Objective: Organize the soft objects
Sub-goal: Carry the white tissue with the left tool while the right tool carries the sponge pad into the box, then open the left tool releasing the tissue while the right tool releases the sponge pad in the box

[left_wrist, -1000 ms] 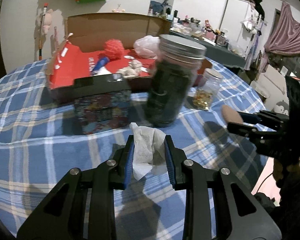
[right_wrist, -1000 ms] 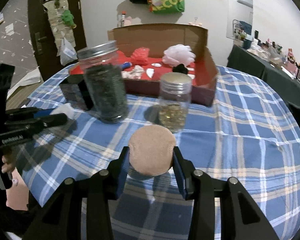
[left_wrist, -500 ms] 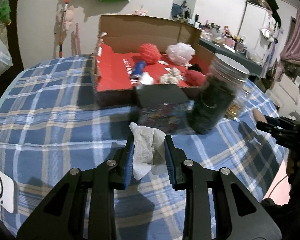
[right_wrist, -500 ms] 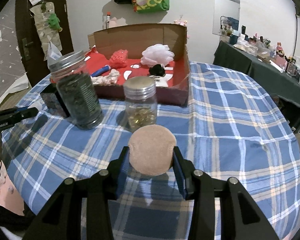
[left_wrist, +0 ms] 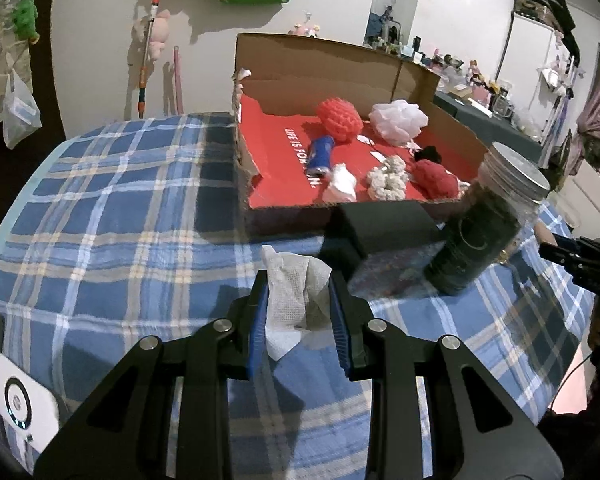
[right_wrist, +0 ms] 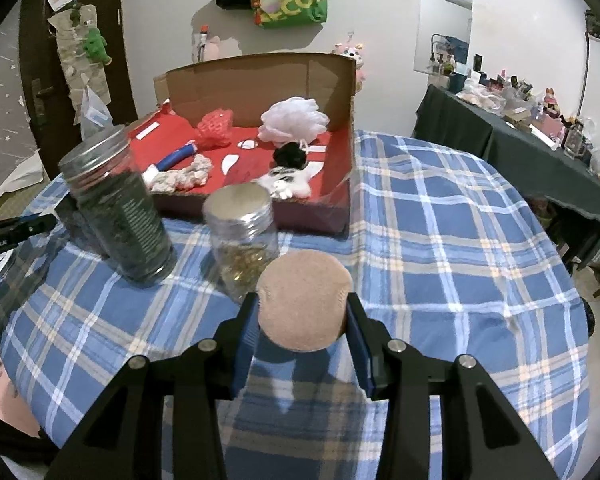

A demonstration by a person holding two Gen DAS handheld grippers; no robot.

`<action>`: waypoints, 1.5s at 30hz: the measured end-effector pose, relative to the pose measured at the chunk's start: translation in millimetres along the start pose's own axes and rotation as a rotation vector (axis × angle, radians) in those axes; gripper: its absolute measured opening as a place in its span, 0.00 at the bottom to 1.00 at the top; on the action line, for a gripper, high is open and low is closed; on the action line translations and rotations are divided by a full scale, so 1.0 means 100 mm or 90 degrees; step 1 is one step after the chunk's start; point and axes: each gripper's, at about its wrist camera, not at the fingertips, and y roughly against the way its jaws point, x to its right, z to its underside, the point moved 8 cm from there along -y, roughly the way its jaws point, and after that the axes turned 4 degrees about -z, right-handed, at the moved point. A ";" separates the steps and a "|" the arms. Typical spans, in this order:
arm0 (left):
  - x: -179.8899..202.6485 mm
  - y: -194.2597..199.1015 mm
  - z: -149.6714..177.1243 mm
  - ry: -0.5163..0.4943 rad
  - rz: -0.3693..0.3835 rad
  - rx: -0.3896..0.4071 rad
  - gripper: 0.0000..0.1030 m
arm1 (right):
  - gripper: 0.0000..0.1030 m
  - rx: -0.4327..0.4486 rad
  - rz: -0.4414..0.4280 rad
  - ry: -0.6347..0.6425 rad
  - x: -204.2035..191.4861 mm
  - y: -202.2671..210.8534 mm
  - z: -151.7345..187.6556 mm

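Left gripper [left_wrist: 298, 312] is clamped on a white crumpled cloth [left_wrist: 294, 294], held above the plaid tablecloth [left_wrist: 112, 216]. Right gripper [right_wrist: 303, 322] is clamped on a round tan sponge [right_wrist: 305, 304], just beside the small jar [right_wrist: 242, 240]. The cardboard box [right_wrist: 260, 80] of soft items sits beyond the jars

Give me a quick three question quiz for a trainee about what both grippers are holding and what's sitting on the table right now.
1. True or false: the left gripper is shut on a white tissue.
2. The right gripper holds: A) a red mesh ball, B) a round tan sponge, C) a jar lid.
3. Fill in: the white loofah lies inside the cardboard ____.

Key: 1 true; 2 B; 3 box.
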 end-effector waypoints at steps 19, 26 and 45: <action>-0.04 -0.08 -0.34 -0.047 0.000 0.034 0.26 | 0.44 0.024 0.034 0.027 0.17 -0.10 -0.45; 0.05 -0.11 -0.54 -0.069 0.014 0.045 0.26 | 0.44 0.036 0.035 0.050 0.13 -0.13 -0.66; 0.80 -0.54 -1.22 -0.166 0.145 -0.022 0.26 | 0.44 -0.022 -0.075 0.139 -0.26 -0.70 -1.45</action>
